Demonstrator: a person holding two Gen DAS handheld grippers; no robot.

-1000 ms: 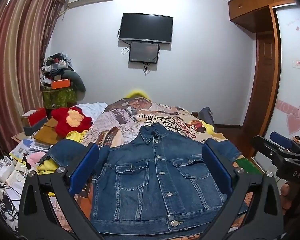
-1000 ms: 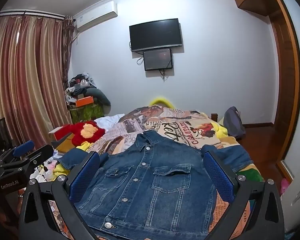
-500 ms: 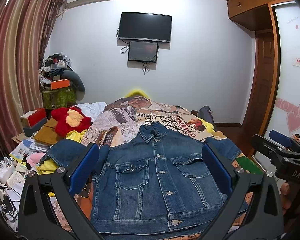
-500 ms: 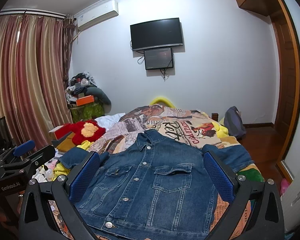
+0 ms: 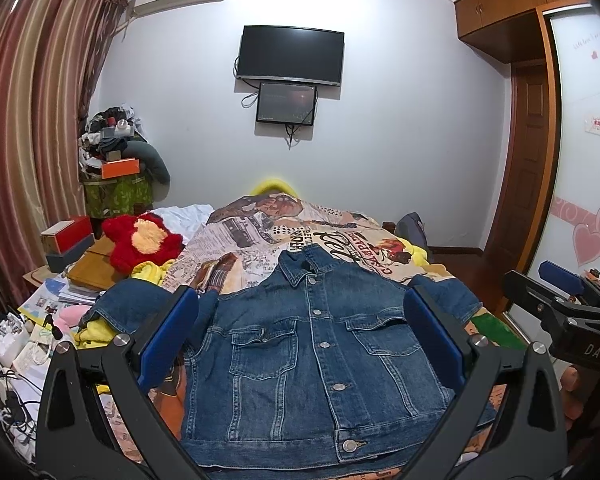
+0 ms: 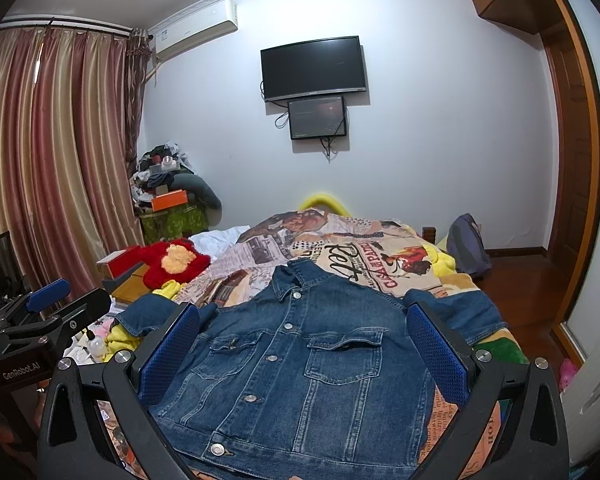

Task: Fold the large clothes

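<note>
A blue denim jacket [image 5: 312, 364] lies flat, buttoned and front up, on the bed's printed blanket [image 5: 260, 232], collar away from me and both sleeves spread sideways. It also shows in the right wrist view [image 6: 300, 368]. My left gripper [image 5: 300, 332] is open and empty, held above the jacket's hem. My right gripper [image 6: 304, 336] is open and empty, also above the hem, to the right of the left one. The right gripper shows at the right edge of the left wrist view [image 5: 560, 312], and the left gripper shows at the left edge of the right wrist view [image 6: 48, 316].
A red plush toy [image 5: 140, 240], boxes and books crowd the bed's left side. Cables and small clutter [image 5: 8, 360] lie lower left. A piled cabinet [image 5: 116, 176] stands by the curtains. A backpack [image 6: 466, 248] sits at the bed's far right by the wooden door.
Both views have risen very slightly. The jacket has not moved and both grippers stay open.
</note>
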